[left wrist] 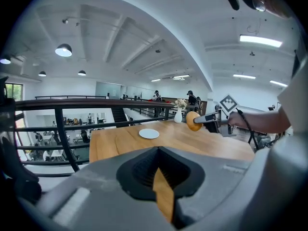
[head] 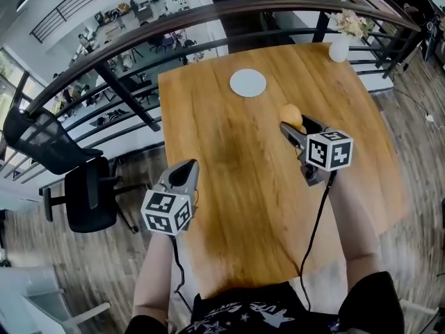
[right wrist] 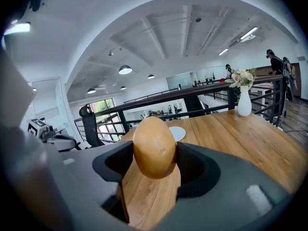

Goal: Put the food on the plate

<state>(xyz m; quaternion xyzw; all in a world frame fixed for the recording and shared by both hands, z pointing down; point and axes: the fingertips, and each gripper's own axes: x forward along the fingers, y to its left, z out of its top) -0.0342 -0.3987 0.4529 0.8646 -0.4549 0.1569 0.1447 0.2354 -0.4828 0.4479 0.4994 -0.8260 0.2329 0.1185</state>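
Note:
A small round white plate (head: 248, 83) lies on the far part of the wooden table (head: 243, 186). My right gripper (head: 295, 125) hovers over the table, this side of the plate and to its right, shut on a tan, egg-shaped piece of food (head: 292, 115). In the right gripper view the food (right wrist: 154, 147) sits wedged between both jaws, with the plate (right wrist: 177, 133) just behind it. My left gripper (head: 186, 171) is at the table's left edge, shut and holding nothing. The left gripper view shows the plate (left wrist: 149, 134) and the held food (left wrist: 193, 121) ahead.
A white vase with flowers (head: 339, 47) stands at the table's far right corner. A dark metal railing (head: 208, 19) runs behind the table and down its left side. A black office chair (head: 83, 186) stands on the floor to the left.

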